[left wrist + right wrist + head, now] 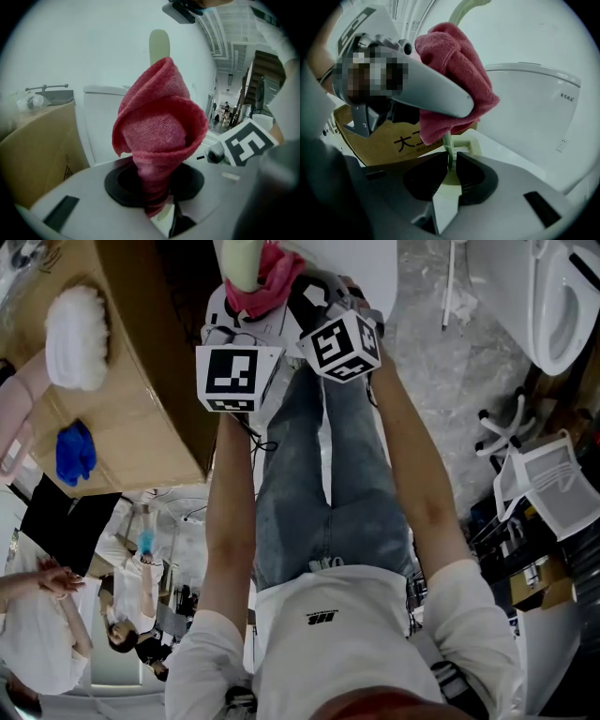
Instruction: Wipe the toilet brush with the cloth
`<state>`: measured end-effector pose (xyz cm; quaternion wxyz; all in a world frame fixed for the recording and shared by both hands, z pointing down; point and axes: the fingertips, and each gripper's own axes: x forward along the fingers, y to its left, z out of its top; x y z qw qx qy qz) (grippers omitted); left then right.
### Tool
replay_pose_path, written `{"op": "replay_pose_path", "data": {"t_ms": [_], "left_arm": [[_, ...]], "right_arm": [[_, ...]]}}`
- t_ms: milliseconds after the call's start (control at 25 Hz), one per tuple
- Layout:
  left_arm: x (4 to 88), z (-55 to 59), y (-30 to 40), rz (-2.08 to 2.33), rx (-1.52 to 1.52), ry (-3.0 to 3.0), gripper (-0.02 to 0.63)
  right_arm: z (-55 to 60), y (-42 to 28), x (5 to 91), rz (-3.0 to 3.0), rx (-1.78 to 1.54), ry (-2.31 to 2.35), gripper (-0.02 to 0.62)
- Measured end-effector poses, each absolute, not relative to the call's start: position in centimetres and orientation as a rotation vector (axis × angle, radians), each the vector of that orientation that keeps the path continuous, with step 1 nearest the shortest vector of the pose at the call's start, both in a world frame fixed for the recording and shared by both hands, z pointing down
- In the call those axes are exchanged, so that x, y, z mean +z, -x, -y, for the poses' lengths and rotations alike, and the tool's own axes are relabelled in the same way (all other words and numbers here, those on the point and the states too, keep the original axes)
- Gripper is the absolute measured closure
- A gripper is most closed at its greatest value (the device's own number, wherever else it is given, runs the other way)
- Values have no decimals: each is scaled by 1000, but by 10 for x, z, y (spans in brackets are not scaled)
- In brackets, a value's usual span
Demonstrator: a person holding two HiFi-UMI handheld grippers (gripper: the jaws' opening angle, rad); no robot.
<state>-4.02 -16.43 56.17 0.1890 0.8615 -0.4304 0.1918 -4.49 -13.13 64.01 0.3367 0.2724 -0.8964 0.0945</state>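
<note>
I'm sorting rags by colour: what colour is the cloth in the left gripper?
Pinkish red; the cloth shows best in the left gripper view.

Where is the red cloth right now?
In the head view the cloth sits top centre, clamped in the left gripper and bunched around the brush handle just above the right gripper.

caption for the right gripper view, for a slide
Right gripper clamps the toilet brush while the left gripper pinches the red cloth over its handle.
</note>
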Motion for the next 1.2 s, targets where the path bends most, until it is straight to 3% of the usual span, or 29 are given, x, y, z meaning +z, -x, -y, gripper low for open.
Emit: {"op": "replay_pose_path", "data": {"t_ms": [560, 1200], "left_arm": [[610, 162, 36, 1169, 576, -2378, 499], [573, 161, 38, 1149, 623, -2406, 497]], "right_arm": [[132, 46, 639, 2350, 239, -723, 541], [130, 44, 640, 2348, 240, -707, 541]]}}
